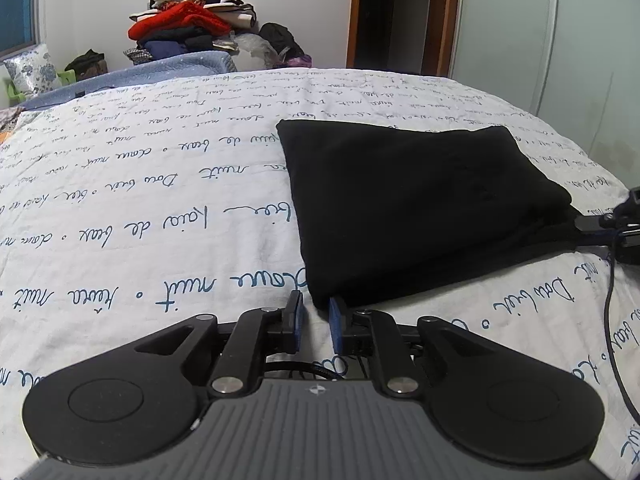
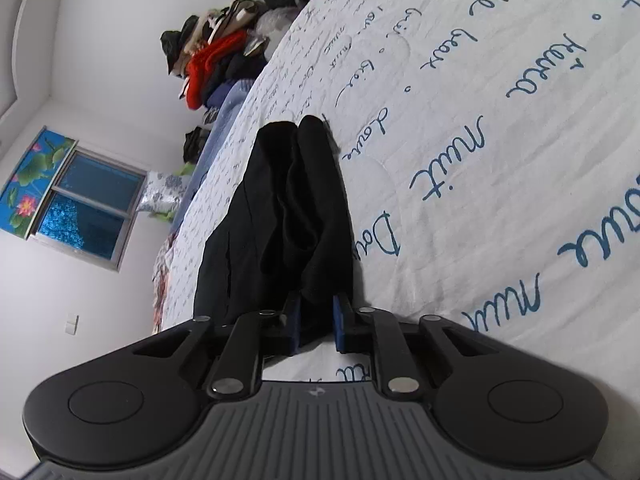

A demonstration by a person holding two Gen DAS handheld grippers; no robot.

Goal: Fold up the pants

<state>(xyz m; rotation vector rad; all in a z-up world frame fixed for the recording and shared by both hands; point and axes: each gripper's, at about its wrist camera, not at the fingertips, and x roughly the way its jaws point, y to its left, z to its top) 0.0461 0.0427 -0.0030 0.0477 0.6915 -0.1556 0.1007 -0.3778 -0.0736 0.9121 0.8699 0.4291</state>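
Observation:
The black pants (image 1: 416, 208) lie folded into a thick rectangle on the white bedspread with blue script (image 1: 140, 208). My left gripper (image 1: 316, 320) is open and empty, its blue pads just short of the pants' near left corner. My right gripper (image 2: 316, 320) is turned on its side at the pants' right edge, and its blue pads have the black fabric (image 2: 304, 208) between them. The right gripper also shows in the left wrist view (image 1: 592, 224), at the pants' right corner.
A pile of clothes (image 1: 192, 20) with a red garment stands beyond the bed's far edge, next to a blue blanket (image 1: 132, 76) and a patterned pillow (image 1: 32, 68). A doorway (image 1: 396, 12) and wardrobe panel (image 1: 540, 32) stand at the back right. A black cable (image 1: 612, 320) trails across the bed.

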